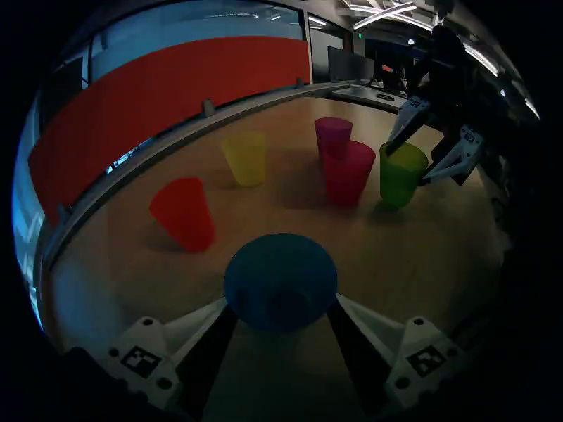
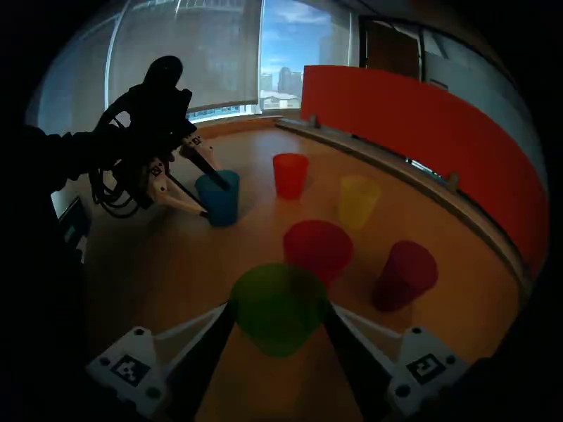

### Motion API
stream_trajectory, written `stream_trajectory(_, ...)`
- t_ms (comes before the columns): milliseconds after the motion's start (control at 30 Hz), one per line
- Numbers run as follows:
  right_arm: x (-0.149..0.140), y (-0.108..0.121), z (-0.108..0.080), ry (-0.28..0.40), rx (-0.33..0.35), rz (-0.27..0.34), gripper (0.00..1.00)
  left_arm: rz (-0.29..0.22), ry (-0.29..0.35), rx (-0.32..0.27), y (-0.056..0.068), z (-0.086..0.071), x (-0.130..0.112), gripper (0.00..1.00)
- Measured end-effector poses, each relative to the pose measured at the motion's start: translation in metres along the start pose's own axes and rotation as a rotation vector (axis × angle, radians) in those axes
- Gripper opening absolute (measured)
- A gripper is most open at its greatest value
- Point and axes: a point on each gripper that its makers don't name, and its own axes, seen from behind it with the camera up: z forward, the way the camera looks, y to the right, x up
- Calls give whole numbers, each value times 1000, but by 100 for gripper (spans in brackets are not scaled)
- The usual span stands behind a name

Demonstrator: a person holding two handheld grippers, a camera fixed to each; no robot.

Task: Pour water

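Six cups: I count six translucent plastic cups on the light wooden table [image 1: 436, 246].
Left gripper: my left gripper [image 1: 281, 302] is narrowed to the width of a cup. Its two fingers lie against both sides of the blue translucent plastic cup [image 1: 280, 281].
Blue cup place: in the right gripper view it stands upright on the table, on the window [image 2: 302, 42] side, apart from the other cups.
Right gripper: my right gripper [image 2: 279, 309] is also narrowed, with a finger on each side of the green translucent plastic cup [image 2: 279, 323].
Green cup place: in the left gripper view it stands just beside the pink-red plastic cup [image 1: 348, 172].
Other cups: the dark magenta plastic cup [image 1: 333, 137] is right behind the pink-red one. The yellow plastic cup [image 1: 246, 158] and the orange-red plastic cup [image 1: 183, 213] stand further along, nearer the table edge.
Background: a long red partition panel [image 1: 176, 91] runs behind that edge.
Water: I cannot tell whether any cup contains water.
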Motion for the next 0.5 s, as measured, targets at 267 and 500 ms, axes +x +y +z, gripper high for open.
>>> stream_trajectory(267,-7,3,1,-4,-2,24,91,-30,-19,-11,1,0,-8,84)
stream_trajectory(500,-13,3,-2,-4,-1,42,92,-47,-29,-4,-1,-5,-16,85)
